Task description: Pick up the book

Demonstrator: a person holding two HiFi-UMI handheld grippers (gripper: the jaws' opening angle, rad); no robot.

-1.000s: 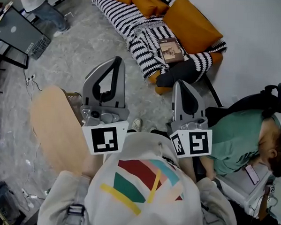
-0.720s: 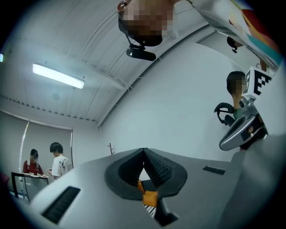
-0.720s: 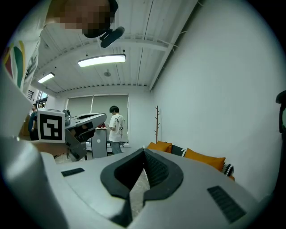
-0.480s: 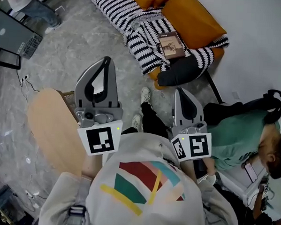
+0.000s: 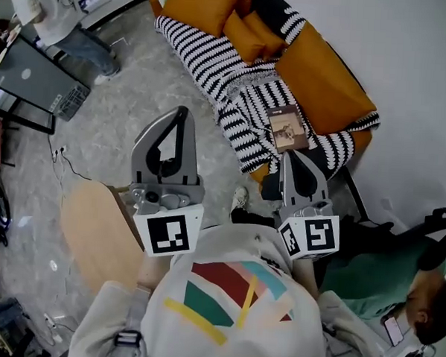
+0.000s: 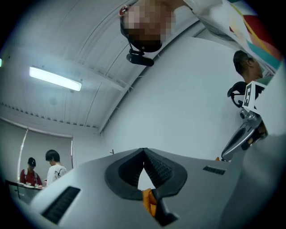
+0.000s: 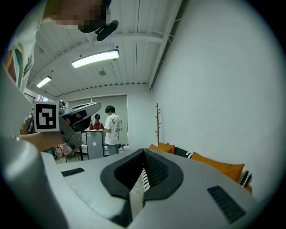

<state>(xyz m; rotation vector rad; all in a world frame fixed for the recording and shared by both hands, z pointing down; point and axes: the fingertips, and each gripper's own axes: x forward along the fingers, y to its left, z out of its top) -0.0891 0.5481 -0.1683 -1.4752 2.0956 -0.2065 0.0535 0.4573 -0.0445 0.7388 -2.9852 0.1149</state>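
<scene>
A brown book (image 5: 288, 128) lies flat on the black-and-white striped blanket (image 5: 232, 77) that covers the orange sofa (image 5: 327, 76). My right gripper (image 5: 293, 154) is shut and empty, with its tip just short of the book's near edge, apart from it. My left gripper (image 5: 183, 112) hangs over the grey floor to the left of the sofa, also shut and empty. In the left gripper view the left gripper (image 6: 143, 150) has its tips together against a white wall. In the right gripper view the right gripper (image 7: 144, 152) points level, with orange cushions (image 7: 216, 163) beyond it.
A laptop on a stand (image 5: 36, 80) and a standing person (image 5: 61, 18) are at the far left. A seated person in a green shirt (image 5: 379, 258) is at the lower right. A round wooden tabletop (image 5: 99, 235) lies by my left side. A coat stand (image 7: 157, 123) is against the far wall.
Both grippers have moved toward the sofa. The book, which was well beyond the right gripper's tip, now lies just past it. Both stay shut.
</scene>
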